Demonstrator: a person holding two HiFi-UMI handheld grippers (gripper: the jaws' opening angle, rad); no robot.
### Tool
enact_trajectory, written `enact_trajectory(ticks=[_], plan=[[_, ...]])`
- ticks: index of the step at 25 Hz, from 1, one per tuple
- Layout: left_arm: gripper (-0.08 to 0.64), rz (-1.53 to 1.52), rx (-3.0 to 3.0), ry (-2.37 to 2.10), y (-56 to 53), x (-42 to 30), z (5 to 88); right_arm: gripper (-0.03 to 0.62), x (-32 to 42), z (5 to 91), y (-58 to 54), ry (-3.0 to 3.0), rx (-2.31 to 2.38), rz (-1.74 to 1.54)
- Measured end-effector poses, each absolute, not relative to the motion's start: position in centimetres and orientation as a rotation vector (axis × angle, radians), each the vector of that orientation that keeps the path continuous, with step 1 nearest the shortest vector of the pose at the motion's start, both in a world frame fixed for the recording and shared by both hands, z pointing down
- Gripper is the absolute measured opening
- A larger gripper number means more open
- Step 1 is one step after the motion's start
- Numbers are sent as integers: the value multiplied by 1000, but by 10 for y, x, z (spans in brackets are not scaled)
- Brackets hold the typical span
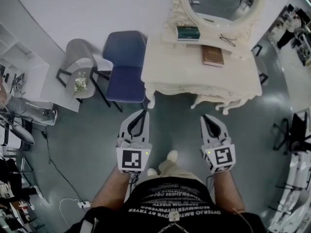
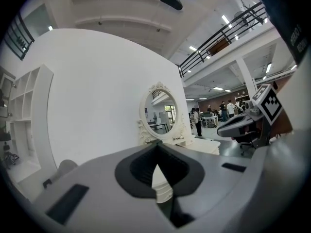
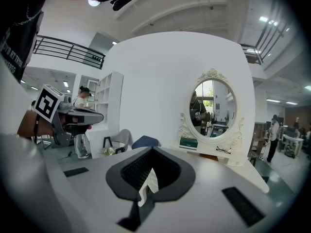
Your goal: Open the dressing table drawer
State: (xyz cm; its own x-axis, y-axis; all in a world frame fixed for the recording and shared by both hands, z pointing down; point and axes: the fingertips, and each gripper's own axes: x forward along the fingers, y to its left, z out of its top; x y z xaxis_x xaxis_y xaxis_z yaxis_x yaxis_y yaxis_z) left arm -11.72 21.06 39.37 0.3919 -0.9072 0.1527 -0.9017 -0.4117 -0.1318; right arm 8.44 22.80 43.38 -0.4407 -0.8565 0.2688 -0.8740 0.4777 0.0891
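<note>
The white dressing table (image 1: 180,64) stands against the wall ahead of me, with an oval mirror (image 1: 221,4) on top. Its drawer front (image 1: 187,88) faces me and is closed. My left gripper (image 1: 144,111) and right gripper (image 1: 204,117) are both held over the floor short of the table, pointing at it, apart from the drawer. Both are shut with nothing between the jaws. In the left gripper view the shut left gripper (image 2: 156,147) points at the mirror (image 2: 160,113). In the right gripper view the shut right gripper (image 3: 151,152) points left of the mirror (image 3: 212,108).
A green box (image 1: 188,32), a brown book (image 1: 213,55) and a pair of glasses (image 1: 227,40) lie on the tabletop. A blue chair (image 1: 125,64) and a grey chair (image 1: 77,62) stand left of the table. White shelving (image 1: 19,67) is far left, a cable (image 1: 53,164) on the floor.
</note>
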Motion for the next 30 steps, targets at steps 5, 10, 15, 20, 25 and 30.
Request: enact_trajectory(ticks=[5, 10, 15, 20, 25, 30], plan=[[3, -300, -2604, 1700, 192, -103, 388, 2, 96, 432, 210, -2467, 1459, 93], [3, -336, -2604, 1697, 178, -88, 385, 2, 114, 426, 194, -2489, 1461, 95], [3, -351, -2574, 1704, 174, -79, 375, 2, 129, 422, 180, -2512, 1460, 88], [3, -366, -2572, 1700, 172, -73, 373, 2, 138, 432, 174, -2507, 1468, 88], [3, -349, -2574, 1705, 167, -74, 373, 2, 138, 434, 171, -2506, 1470, 78], [3, -361, -2577, 1671, 158, -74, 375, 2, 140, 432, 165, -2480, 1495, 89]])
